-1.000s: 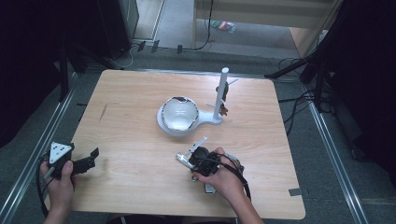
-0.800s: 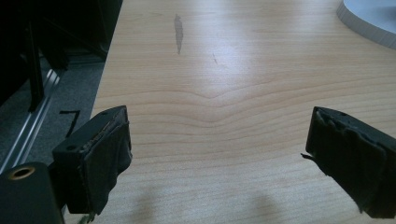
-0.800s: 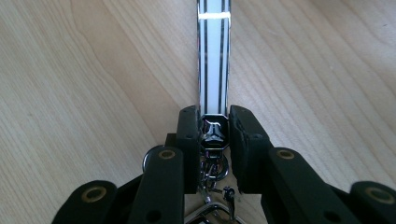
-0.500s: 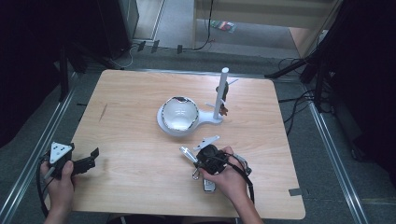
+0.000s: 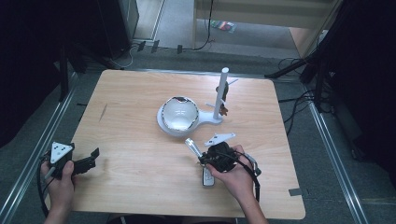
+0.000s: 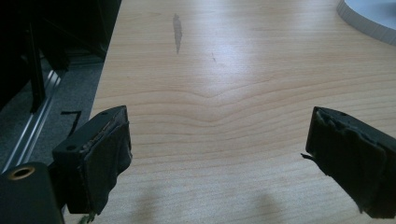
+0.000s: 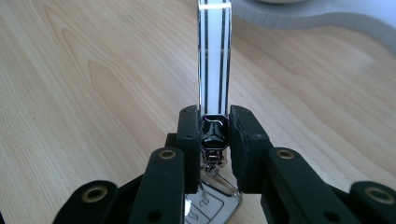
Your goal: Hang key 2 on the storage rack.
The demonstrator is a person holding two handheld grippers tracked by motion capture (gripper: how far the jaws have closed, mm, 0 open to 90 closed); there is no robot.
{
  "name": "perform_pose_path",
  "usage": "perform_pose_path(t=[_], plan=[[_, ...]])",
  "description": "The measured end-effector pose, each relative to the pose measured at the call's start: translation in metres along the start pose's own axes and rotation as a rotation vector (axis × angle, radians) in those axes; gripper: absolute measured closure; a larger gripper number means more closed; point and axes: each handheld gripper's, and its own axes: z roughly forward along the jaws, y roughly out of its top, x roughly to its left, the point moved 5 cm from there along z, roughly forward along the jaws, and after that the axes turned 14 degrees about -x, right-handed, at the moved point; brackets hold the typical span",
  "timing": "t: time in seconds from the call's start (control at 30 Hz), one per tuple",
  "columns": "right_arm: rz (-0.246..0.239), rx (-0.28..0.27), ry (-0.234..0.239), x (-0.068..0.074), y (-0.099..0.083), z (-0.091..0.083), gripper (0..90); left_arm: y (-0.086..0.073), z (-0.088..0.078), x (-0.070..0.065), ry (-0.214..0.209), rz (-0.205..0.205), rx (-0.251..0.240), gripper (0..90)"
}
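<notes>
Wooden table (image 5: 140, 116) carries a white stand (image 5: 205, 119) near its middle, with a shiny bowl (image 5: 180, 112) on the base and an upright post (image 5: 220, 93) beside it. Near the table's left front corner, the left gripper (image 5: 88, 161) hovers low with its jaws spread wide and nothing between them. Just in front of the stand, the right gripper (image 7: 212, 135) is clenched on the dark end of a chrome handle (image 7: 214, 56), whose shiny strip points toward the stand's base.

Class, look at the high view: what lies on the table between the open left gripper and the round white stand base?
Nothing: between the left gripper and the round white stand base runs bare light wooden tabletop, shown in the high view.
</notes>
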Motion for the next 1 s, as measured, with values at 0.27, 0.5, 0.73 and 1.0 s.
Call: perform_pose_path(t=[0.27, 0.5, 0.73, 1.0], plan=[[0.008, -0.064, -0.019, -0.005, 0.009, -0.013, 75.5, 0.0, 0.0, 0.0, 0.002, -0.002, -0.002, 7.0], [0.008, -0.107, -0.043, -0.01, 0.018, -0.021, 75.5, 0.0, 0.0, 0.0, 0.001, -0.005, -0.003, 7.0], [0.016, -0.153, -0.068, -0.017, 0.028, -0.03, 75.5, 0.0, 0.0, 0.001, 0.0, -0.007, -0.003, 7.0], [0.013, -0.185, -0.1, -0.028, 0.038, -0.04, 75.5, 0.0, 0.0, 0.001, 0.0, -0.006, -0.003, 7.0]])
